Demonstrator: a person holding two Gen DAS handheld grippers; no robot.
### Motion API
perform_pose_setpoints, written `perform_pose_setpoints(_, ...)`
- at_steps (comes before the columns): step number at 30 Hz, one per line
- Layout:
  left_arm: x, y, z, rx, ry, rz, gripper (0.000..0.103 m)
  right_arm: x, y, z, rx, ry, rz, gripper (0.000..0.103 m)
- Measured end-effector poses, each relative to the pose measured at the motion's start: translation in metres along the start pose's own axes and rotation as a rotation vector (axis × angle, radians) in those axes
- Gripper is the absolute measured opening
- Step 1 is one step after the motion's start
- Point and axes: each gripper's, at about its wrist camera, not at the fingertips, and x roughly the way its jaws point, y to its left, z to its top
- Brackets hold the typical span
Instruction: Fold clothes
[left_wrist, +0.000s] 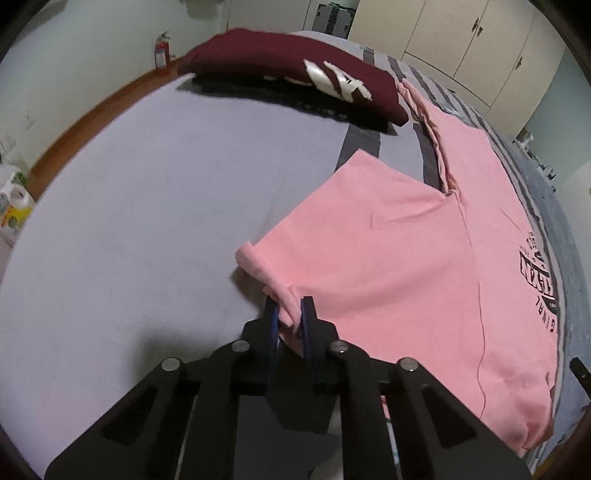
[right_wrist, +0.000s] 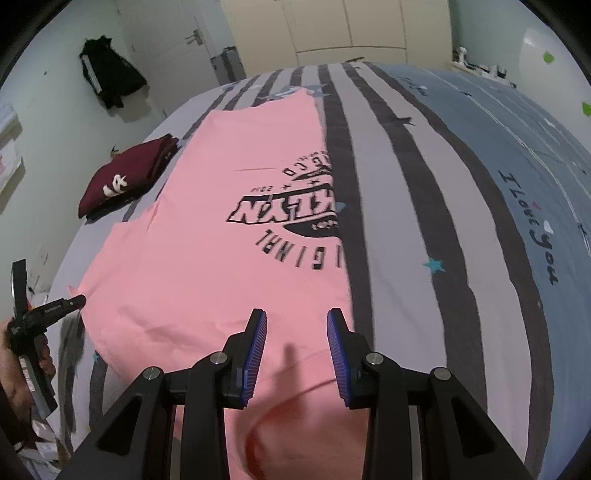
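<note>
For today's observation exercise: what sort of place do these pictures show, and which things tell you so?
Most likely a bedroom: a bed with striped, star-printed bedding fills both views, a wardrobe stands behind it, and a dark jacket hangs on the wall.

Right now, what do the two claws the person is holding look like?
Both are matte black, with angular linkage arms joined by round silver pivot pins. The left claw and the right claw each carry two fingers faced with blue ribbed pads. Seen from the right wrist, the left tool has a black handle with small white lettering, in a bare hand. No sleeve or cables show.
</note>
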Motion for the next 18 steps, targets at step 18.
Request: perform_pose_setpoints(18, -0.076, -0.267, -0.048, 0.299, -0.096, -0.246, 0.008, -0.043, -0.066, 0.016, -0.063, 0.001, 0.045, 0.031)
